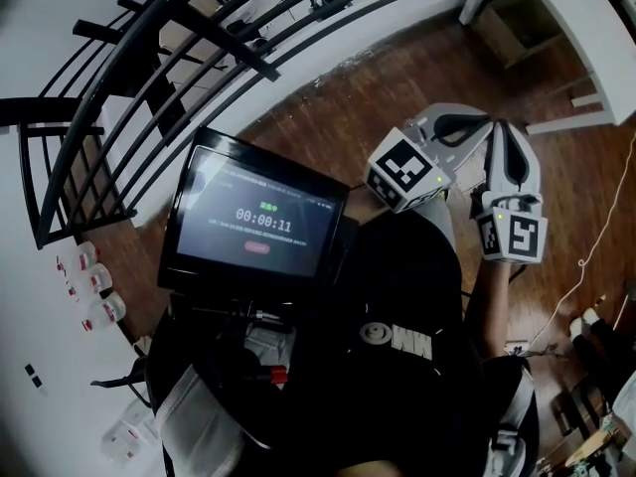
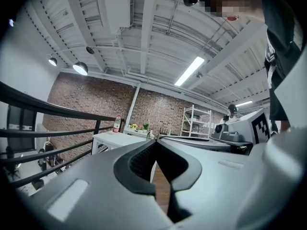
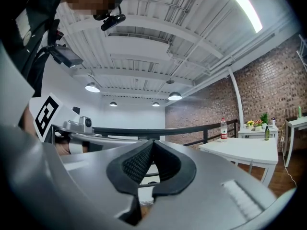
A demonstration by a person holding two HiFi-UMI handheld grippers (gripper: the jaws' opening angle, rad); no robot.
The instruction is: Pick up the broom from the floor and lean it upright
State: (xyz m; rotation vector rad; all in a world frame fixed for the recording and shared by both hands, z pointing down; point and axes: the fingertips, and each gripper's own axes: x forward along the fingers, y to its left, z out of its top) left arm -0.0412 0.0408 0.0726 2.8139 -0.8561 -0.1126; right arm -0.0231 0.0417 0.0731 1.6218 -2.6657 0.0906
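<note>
No broom shows in any view. In the head view both grippers are held level in front of the person's dark torso, side by side over the wooden floor point(image 1: 378, 87). My left gripper point(image 1: 481, 123) carries its marker cube point(image 1: 402, 172) and my right gripper point(image 1: 503, 133) its own cube point(image 1: 513, 235). In the left gripper view the left gripper point(image 2: 156, 143) has its dark pads pressed together with nothing between them. The right gripper point(image 3: 152, 143) in the right gripper view is shut and empty too.
A curved black railing point(image 1: 199, 58) runs along the left and far side. A black screen point(image 1: 260, 224) hangs at the person's chest. White tables point(image 2: 112, 139) point(image 3: 242, 150) stand near the brick wall. A cardboard box point(image 1: 512, 23) sits under a white table leg. A cable point(image 1: 596, 237) lies at the right.
</note>
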